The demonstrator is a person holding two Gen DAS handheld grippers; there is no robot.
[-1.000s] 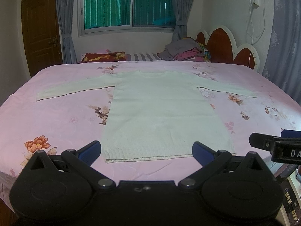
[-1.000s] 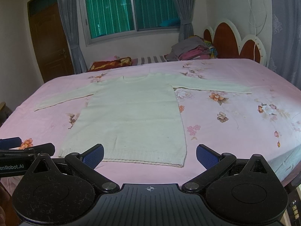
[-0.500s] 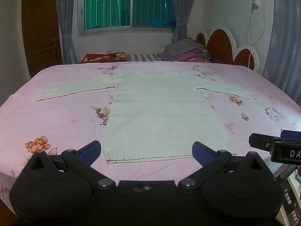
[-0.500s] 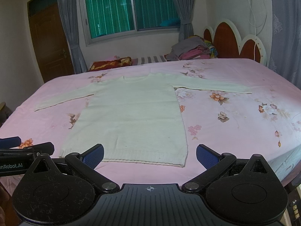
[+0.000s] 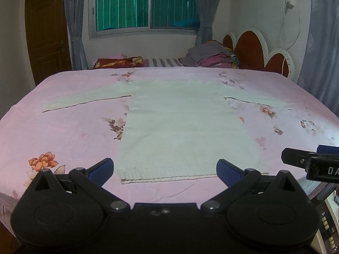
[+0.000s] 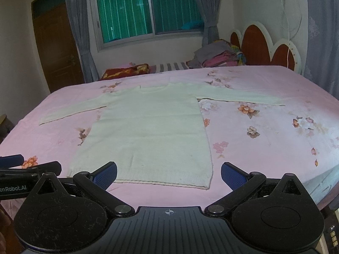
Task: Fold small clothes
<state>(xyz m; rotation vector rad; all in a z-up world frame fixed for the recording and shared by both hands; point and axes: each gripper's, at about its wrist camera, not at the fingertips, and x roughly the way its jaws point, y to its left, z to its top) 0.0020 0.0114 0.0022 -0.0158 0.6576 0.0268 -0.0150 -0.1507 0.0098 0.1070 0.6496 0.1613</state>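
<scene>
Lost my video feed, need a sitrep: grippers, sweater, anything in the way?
Left gripper open, empty. Right gripper open, empty. White sweater flat on pink bedsheet, sleeves out, unfolded. Nothing on or beside it.

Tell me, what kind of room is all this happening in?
A home bedroom, most likely. A wide bed with a pink floral sheet fills the view, with a scalloped red headboard at one side, a curtained window behind, and a white sweater spread flat on the sheet.
</scene>
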